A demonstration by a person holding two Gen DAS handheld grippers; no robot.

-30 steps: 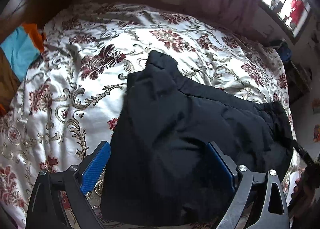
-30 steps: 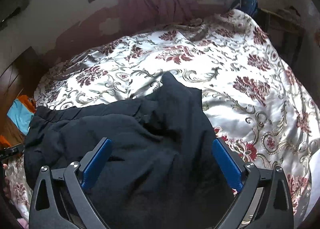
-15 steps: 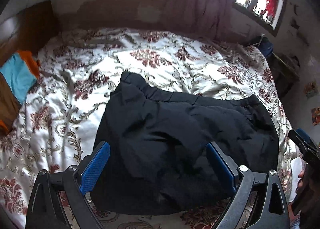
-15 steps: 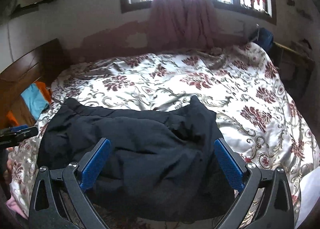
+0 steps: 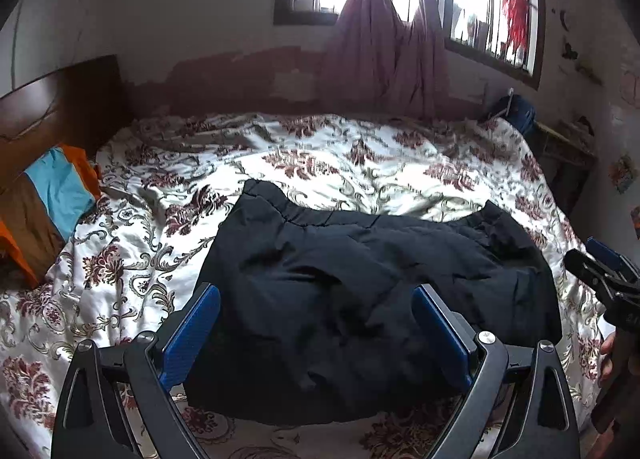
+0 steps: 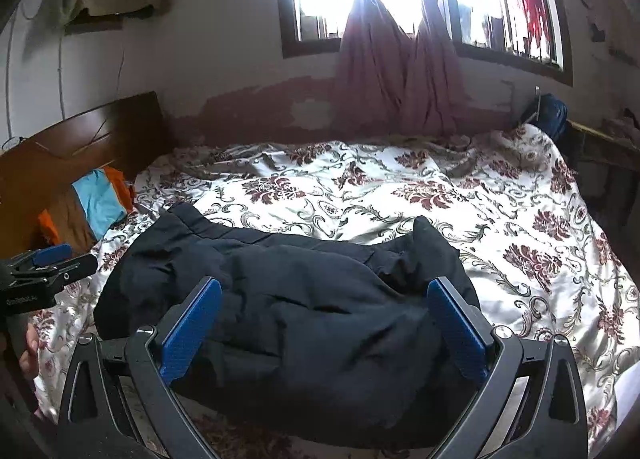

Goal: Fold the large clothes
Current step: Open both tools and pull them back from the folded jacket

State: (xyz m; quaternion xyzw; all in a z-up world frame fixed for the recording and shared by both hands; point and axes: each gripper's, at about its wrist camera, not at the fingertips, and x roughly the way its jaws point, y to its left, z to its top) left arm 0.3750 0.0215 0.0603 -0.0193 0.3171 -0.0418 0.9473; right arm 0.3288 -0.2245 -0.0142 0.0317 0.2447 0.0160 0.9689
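A large black garment (image 5: 360,291) lies folded in a rumpled block on the floral bedspread (image 5: 340,163), near the bed's front edge. My left gripper (image 5: 316,319) hovers above its near left part, blue pads wide apart, nothing between them. My right gripper (image 6: 326,315) hovers over the garment (image 6: 304,299) from the right side, also open and empty. Each gripper shows at the other view's edge: the right gripper (image 5: 600,271) held by a hand, the left gripper (image 6: 44,263) likewise.
A wooden headboard (image 6: 80,139) stands at the left with an orange, blue and brown pillow (image 5: 48,203) against it. Behind the bed are a window with tied maroon curtains (image 6: 400,71) and a wall. A dark blue bag (image 6: 552,115) sits at the far right corner.
Both grippers have pulled back and tilted up from the garment, so the wall and window now show. The garment lies still on the bed; both grippers stayed open.
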